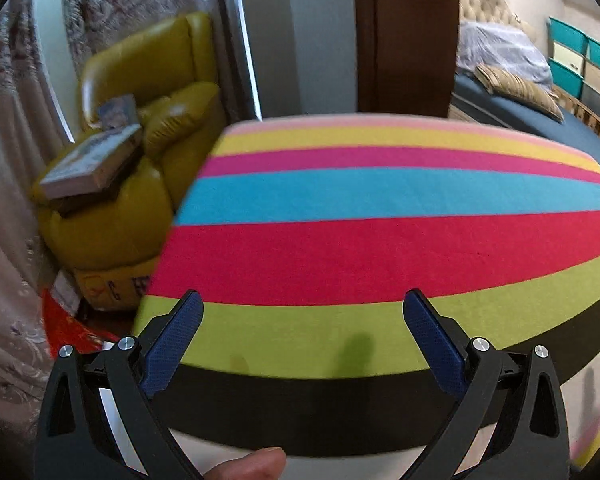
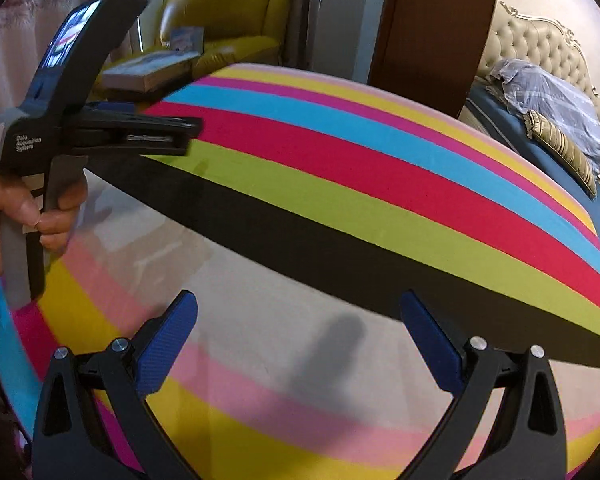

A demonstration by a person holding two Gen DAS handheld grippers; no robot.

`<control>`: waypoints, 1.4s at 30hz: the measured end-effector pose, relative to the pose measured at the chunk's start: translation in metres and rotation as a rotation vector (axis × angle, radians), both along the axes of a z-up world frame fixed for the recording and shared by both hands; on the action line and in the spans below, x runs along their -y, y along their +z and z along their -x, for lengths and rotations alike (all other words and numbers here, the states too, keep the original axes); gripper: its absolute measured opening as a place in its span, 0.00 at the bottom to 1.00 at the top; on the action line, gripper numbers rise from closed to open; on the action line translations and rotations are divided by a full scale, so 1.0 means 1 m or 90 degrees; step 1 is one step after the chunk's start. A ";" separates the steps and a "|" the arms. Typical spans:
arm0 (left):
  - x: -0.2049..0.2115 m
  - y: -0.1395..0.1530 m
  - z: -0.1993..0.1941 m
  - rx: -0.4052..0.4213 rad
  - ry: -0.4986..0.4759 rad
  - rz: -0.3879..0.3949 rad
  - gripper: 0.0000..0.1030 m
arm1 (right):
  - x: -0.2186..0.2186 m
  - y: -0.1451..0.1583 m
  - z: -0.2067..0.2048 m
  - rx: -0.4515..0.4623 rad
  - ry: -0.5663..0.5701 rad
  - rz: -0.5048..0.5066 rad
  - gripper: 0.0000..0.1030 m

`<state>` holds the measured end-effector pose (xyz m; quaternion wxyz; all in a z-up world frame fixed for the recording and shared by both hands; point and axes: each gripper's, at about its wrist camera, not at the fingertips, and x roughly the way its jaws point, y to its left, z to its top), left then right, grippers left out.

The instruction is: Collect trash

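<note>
Bedroom w/ a striped multicolour felt mat (image 1: 380, 240) filling mid-frame in both views. Left gripper (image 1: 302, 312) and right gripper (image 2: 298, 312) both spread wide, nothing held. No trash visible anywhere, so best step is prob. a slow scan, jaws kept apart. Left view alone shows red paper (image 1: 68, 328) on the floor lower left below the mustard leather armchair (image 1: 140, 152); right view alone shows the person's hand (image 2: 16, 216) on the left tool, upper left.

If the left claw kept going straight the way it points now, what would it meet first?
Probably the striped rug. The left claw is open and empty, angled down over the rug's green and red bands, with nothing lying between. Depth is hard to judge through the fisheye.
</note>
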<state>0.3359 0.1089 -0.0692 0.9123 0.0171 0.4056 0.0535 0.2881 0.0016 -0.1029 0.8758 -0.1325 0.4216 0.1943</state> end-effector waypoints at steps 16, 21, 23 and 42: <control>0.011 -0.022 -0.022 -0.060 -0.051 0.049 0.94 | 0.011 -0.012 -0.010 -0.030 -0.017 -0.035 0.97; -0.001 -0.024 -0.027 -0.060 -0.052 0.054 0.94 | 0.016 -0.012 -0.008 -0.030 -0.017 -0.035 0.97; -0.001 -0.024 -0.027 -0.060 -0.052 0.054 0.94 | 0.016 -0.012 -0.008 -0.031 -0.017 -0.036 0.97; 0.023 0.019 0.022 0.060 -0.022 -0.050 0.93 | 0.047 -0.001 0.004 -0.005 -0.033 -0.056 0.96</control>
